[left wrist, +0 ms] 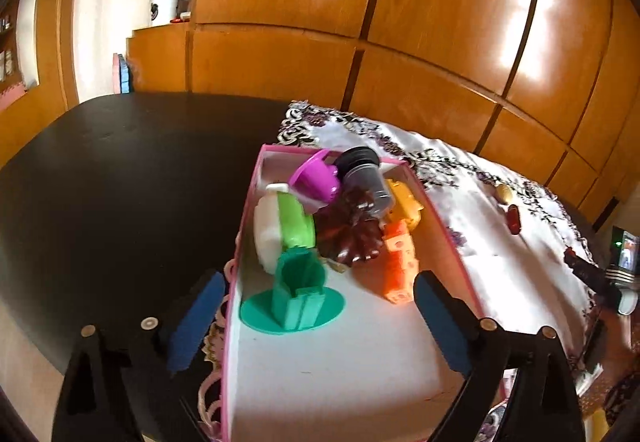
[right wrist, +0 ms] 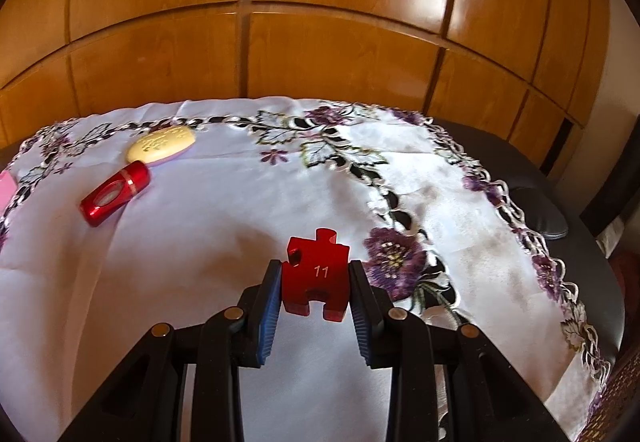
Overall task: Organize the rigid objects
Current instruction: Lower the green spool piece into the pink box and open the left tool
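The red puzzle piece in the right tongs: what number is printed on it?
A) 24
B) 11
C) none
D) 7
B: the puzzle piece, gripped between the blue pads of the right tongs, shows a pale "11" on its top face.

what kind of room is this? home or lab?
Most likely a home, perhaps a dining or living room. Glossy wooden cabinet panels line the wall, an embroidered floral tablecloth covers a dark table, and a side shelf holds household containers.

Left gripper (left wrist: pixel 316 316) fingers spread wide, right gripper (right wrist: pixel 314 306) fingers clamped
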The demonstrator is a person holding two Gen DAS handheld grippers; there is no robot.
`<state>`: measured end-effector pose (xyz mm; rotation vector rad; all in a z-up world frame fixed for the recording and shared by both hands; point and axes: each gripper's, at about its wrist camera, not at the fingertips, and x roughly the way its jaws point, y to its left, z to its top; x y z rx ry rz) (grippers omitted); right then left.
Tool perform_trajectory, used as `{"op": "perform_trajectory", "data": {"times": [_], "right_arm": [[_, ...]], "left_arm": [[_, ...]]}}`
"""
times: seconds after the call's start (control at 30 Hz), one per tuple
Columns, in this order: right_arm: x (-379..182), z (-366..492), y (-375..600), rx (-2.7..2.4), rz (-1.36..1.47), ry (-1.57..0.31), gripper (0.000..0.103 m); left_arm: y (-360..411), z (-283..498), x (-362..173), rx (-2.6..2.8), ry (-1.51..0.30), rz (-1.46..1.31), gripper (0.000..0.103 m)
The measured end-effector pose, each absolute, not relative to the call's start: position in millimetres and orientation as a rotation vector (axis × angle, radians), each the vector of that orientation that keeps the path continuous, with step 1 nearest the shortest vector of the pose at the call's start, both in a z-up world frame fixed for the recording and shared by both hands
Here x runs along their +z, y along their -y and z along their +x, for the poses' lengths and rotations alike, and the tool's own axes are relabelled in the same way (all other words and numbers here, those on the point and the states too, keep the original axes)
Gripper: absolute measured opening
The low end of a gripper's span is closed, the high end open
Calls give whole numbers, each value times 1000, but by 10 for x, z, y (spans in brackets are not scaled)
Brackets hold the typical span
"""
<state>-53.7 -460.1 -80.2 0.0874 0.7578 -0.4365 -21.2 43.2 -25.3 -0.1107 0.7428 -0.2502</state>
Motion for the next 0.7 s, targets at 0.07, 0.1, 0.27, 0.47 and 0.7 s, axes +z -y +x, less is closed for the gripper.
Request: {"op": "perform_trajectory", "data": {"times": [0.07, 0.1, 0.27, 0.47, 0.7], "right_arm": [[-785, -574, 4575, -404, 119, -760, 32], [-778, -594, 4557, -394, 132, -760, 32], [-713, -763, 4373, -287, 264, -747, 32], [-610, -835, 3901, -131, 346, -741, 32], [-369, -750, 3045, 110, 291, -732, 32]], "left_arm": [[-386, -234, -215, -262, -731, -100, 102], [-359, -245, -197, -266, -727, -94, 103], [-240, -291, -166, -290, -720, -64, 103], [-223, -312, -150, -286, -716, -54, 103], [-359, -309, -108, -242, -702, -72, 103]]}}
